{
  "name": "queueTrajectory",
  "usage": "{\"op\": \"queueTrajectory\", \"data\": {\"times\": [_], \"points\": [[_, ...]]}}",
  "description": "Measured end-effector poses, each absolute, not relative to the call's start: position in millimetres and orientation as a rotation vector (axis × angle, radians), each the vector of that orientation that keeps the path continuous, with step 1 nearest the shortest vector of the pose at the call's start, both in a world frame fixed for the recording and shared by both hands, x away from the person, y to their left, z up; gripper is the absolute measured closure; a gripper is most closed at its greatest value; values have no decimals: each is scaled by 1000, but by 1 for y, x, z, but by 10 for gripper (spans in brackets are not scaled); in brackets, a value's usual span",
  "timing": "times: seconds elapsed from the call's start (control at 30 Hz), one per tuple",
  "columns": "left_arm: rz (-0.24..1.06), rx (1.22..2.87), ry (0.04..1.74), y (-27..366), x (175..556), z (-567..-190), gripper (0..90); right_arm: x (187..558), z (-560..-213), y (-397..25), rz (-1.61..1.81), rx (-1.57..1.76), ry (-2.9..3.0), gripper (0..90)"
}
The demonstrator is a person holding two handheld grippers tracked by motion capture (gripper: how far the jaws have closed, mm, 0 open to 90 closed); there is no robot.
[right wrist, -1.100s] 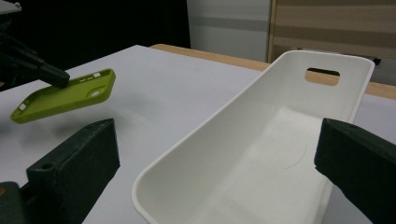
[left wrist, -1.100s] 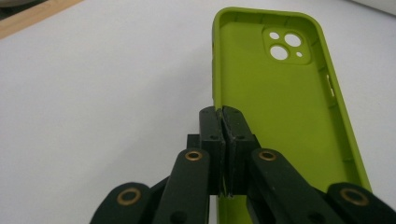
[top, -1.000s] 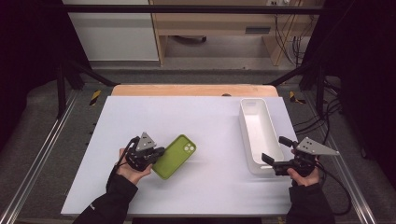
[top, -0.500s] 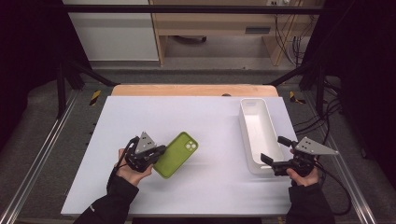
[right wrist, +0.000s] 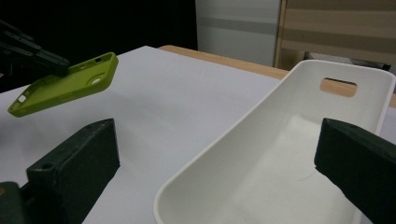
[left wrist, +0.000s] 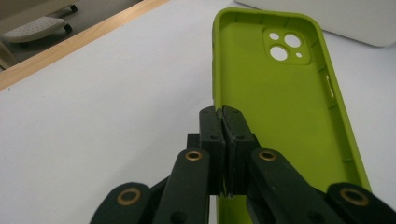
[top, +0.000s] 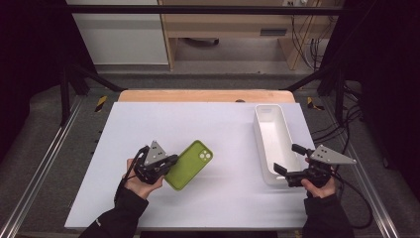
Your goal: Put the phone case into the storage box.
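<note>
A lime-green phone case (top: 192, 162), inner side up with its camera cut-out at the far end, is held by its near left side wall. My left gripper (top: 170, 161) is shut on that wall (left wrist: 222, 116). In the right gripper view the green case (right wrist: 65, 84) hangs tilted a little above the white table. My right gripper (top: 287, 158) is open at the near end of the long white tray (top: 262, 144). Its two jaws stand wide apart (right wrist: 217, 135), one on each side of the tray's near rim (right wrist: 224, 140). Nothing lies inside the tray.
The white table top (top: 223, 124) has a wooden strip (top: 203, 95) along its far edge. Metal frame rails (top: 44, 163) run down both sides, and cables (top: 356, 124) trail off to the right of the tray.
The left gripper and the green case have crept slightly to the right. The right gripper has hardly moved.
</note>
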State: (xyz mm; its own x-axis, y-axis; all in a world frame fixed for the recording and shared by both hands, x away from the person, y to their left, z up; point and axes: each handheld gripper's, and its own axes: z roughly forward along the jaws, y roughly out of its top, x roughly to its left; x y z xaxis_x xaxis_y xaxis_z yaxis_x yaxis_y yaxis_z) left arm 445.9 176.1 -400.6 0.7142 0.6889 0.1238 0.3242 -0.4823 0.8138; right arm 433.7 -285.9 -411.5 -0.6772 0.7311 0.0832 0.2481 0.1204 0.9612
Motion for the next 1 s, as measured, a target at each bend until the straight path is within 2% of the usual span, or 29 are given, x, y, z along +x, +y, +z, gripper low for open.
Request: {"op": "queueTrajectory", "data": {"times": [1.0], "points": [[554, 2110, 674, 155, 435, -395, 883, 438, -404, -249, 1589, 866, 2077, 5]]}}
